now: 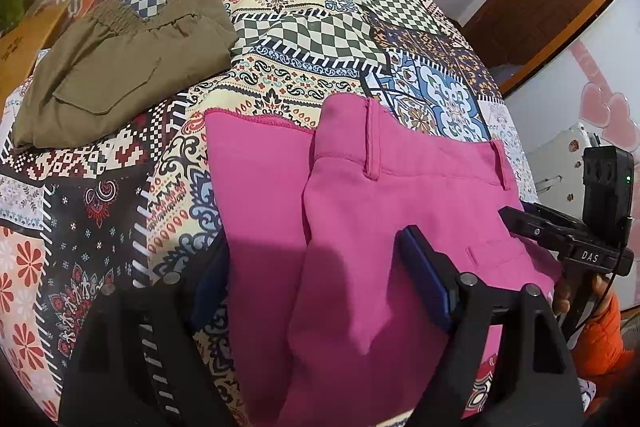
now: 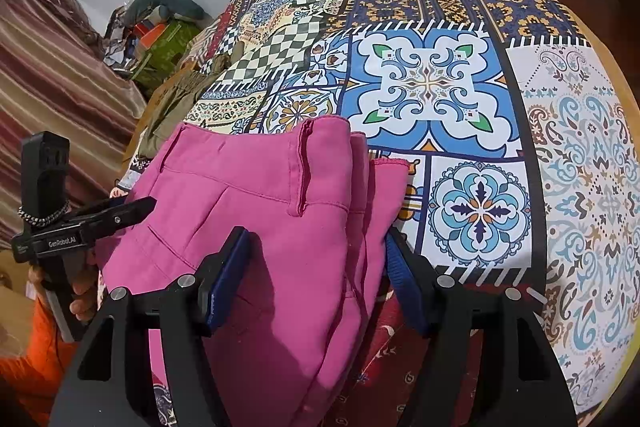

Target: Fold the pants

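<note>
Pink pants (image 1: 360, 227), folded, laid on patchwork cloth (image 1: 280, 39); release step. Left gripper (image 1: 316, 279), right gripper (image 2: 316, 275): agape, holding nothing. Next: withdraw, smooth.

Each hand-held gripper is black, with blue pads (image 2: 224, 279) and silver round screws (image 2: 186, 281) on its finger arms. The left hand-held gripper (image 2: 136, 205) is marked "GenRobot.AI", the right hand-held gripper (image 1: 516, 221) "DAS", beside a green light (image 1: 628, 179). The sleeve (image 1: 604, 343) is orange.

Folded pants (image 1: 360, 227) on patchwork cloth (image 1: 304, 39); second pants (image 1: 112, 71) far-left behind.
</note>
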`<state>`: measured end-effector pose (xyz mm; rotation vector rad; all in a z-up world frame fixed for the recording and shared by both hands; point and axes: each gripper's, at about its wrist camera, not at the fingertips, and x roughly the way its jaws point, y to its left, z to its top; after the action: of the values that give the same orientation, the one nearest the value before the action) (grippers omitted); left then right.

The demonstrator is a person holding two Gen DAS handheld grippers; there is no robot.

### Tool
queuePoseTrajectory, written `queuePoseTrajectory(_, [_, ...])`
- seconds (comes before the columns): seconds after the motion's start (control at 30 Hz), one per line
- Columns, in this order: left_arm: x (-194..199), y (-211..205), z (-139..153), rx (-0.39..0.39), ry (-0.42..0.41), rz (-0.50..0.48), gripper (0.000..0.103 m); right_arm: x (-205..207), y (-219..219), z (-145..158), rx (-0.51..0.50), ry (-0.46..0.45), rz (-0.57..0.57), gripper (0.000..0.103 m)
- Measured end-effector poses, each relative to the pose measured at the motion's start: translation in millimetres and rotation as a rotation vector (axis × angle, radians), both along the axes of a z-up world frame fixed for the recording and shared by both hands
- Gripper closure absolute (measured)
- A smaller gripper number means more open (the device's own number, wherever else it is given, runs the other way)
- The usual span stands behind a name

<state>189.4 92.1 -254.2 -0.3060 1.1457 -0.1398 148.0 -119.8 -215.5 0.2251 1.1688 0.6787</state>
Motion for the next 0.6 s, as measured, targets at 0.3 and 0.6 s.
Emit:
queuePoseTrajectory(0.3, [-16.5,-4.8,9.2,-0.042,-0.021,-0.044,0.051,-14.1,-9.3,5.2,0.021,0.021,0.014,0.05])
queuePoseTrajectory(0.6, [-14.8,-8.8,18.9,-0.013,-0.052,-0.039,0.081,-11.0,2.5,14.3,-0.007,-0.058,0.022,0.079])
